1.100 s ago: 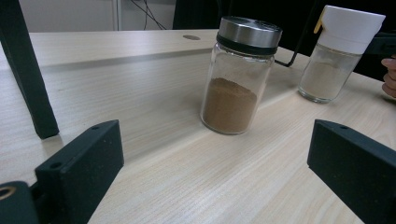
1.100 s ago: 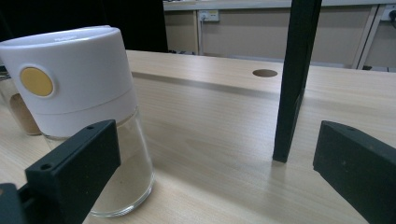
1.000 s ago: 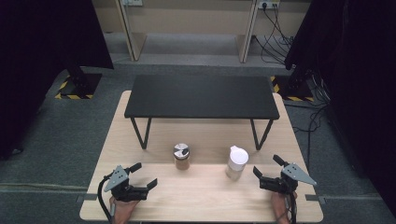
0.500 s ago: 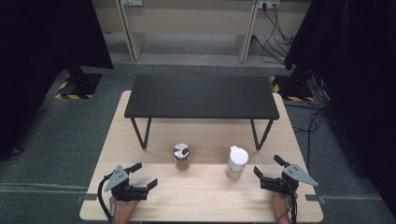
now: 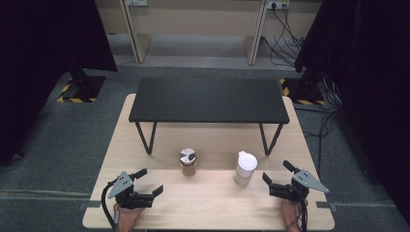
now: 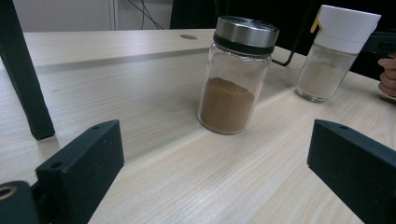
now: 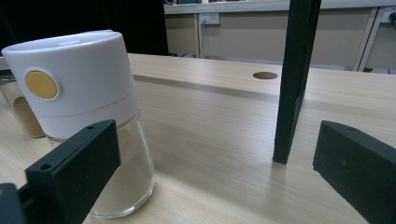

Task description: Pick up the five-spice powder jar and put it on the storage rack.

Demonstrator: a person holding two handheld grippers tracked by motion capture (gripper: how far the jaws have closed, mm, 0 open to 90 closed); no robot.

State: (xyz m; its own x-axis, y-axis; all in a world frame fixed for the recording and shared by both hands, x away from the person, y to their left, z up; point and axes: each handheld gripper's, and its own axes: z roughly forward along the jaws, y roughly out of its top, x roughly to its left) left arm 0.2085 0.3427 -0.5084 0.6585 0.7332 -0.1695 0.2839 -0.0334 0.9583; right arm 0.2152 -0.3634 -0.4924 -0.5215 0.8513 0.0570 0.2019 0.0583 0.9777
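Observation:
A glass jar with a metal lid (image 5: 187, 162) (image 6: 236, 77) holds brown powder and stands on the wooden table (image 5: 208, 203). To its right stands a glass jar with a white cap (image 5: 245, 167) (image 6: 336, 51) (image 7: 88, 107) that holds pale powder. My left gripper (image 5: 148, 181) (image 6: 219, 186) rests open at the table's front left, short of the brown jar. My right gripper (image 5: 276, 172) (image 7: 215, 182) is open at the front right, its jaws near the white-capped jar with nothing between them.
A low black bench (image 5: 209, 100) on thin black legs (image 7: 294, 79) stands across the back half of the table, behind both jars. A round hole (image 7: 265, 75) is in the tabletop. Cables (image 5: 285, 19) lie on the floor beyond.

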